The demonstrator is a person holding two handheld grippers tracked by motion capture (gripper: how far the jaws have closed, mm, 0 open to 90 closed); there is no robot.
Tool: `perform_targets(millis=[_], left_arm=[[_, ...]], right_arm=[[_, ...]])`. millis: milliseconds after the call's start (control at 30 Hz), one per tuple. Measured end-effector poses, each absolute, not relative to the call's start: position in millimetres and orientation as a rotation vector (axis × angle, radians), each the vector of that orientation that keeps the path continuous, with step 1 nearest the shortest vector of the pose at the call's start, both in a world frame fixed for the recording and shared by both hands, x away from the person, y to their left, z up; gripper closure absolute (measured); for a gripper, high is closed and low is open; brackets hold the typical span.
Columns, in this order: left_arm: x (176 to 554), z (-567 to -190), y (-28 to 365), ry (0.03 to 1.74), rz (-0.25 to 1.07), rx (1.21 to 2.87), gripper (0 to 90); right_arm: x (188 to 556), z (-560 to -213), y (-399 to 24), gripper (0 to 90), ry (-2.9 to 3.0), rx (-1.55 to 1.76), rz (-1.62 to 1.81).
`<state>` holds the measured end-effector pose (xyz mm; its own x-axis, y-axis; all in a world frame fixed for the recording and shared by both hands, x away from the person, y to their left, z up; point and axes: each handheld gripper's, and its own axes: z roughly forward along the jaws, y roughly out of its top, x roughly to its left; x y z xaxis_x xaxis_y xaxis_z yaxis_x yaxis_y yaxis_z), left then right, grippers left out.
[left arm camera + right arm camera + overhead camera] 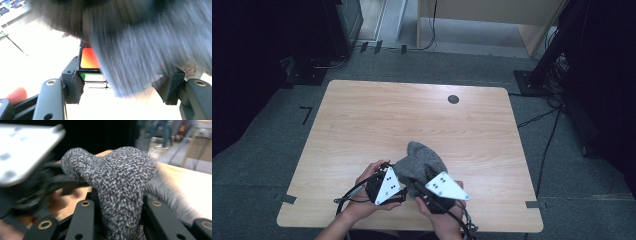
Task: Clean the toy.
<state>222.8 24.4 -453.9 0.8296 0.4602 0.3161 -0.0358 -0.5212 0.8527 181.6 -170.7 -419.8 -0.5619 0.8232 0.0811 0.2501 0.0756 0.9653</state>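
Wooden counter (362, 120) on grey carpet — at its 6 o'clock edge a grey sock (419, 162) bulges between both grippers. Right gripper (117, 220) jaws clamp it; left gripper (120, 87) jaws grip a cube (90, 63) inside.

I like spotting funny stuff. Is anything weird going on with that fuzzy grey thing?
Yes. A colourful puzzle cube sits between the left gripper jaws, half hidden under the grey sock. That is odd: a cube seems to be going inside a sock. The right gripper pinches the sock's cloth.
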Motion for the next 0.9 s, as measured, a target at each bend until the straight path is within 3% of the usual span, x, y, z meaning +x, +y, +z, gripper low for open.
perform_targets(millis=[533, 733, 900], left_arm=[[226.4, -444.0, 40.4, 0.31, 0.532, 1.915, 34.5], [223.7, -448.3, 36.1, 0.288, 0.568, 1.934, 34.5], [222.4, -438.8, 42.9, 0.276, 0.529, 1.867, 34.5]], right_arm=[[213.3, -438.4, -212.3, 70.9, 1.906, 1.357, 1.666], [200.9, -414.0, -205.8, 71.3, 1.875, 1.237, 1.736], [204.3, -421.2, -208.6, 73.5, 1.877, 1.272, 1.725]])
